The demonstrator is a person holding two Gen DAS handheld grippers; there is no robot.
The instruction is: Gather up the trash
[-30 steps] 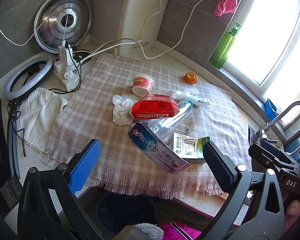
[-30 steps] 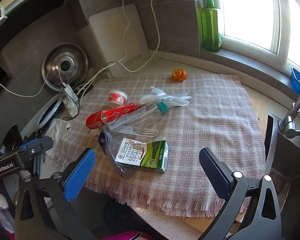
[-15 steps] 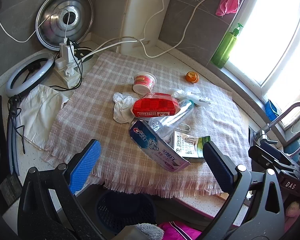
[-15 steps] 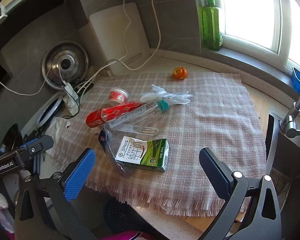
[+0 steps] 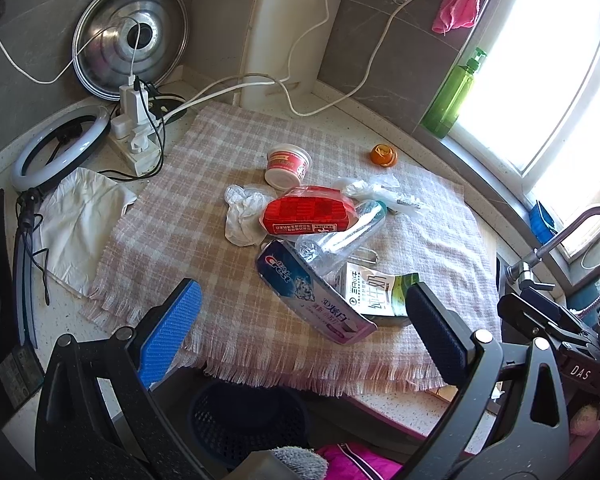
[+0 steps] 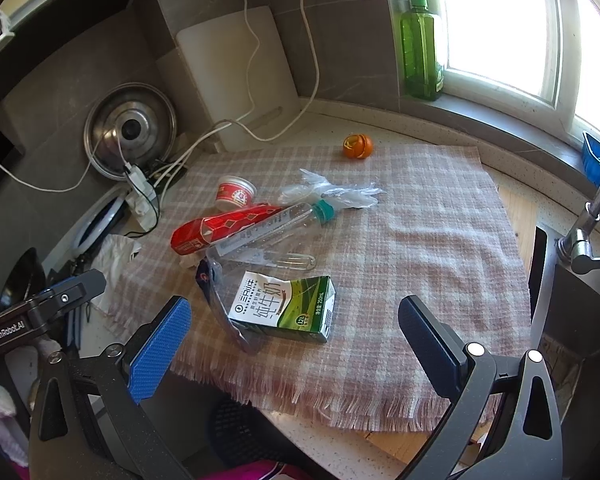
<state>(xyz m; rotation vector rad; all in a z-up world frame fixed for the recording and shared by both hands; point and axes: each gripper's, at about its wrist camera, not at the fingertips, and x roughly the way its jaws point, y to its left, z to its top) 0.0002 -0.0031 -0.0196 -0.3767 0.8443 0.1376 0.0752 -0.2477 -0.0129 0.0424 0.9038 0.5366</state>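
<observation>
Both the left claw [image 5: 300, 328] and right claw [image 6: 296, 344] are hovering spread wide and empty, seemingly choosing a first piece, with the milk carton [image 6: 286, 306] lying at twelve o'clock on the counter [image 6: 432, 128] cloth, needing a descent.

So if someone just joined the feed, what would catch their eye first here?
Probably the heap of trash mid-cloth: a red packet on a clear plastic bottle, with a toothpaste box and a green milk carton nearest the front edge. Next, the lone orange peel at the cloth's far edge, and the dark bin below the counter.
</observation>
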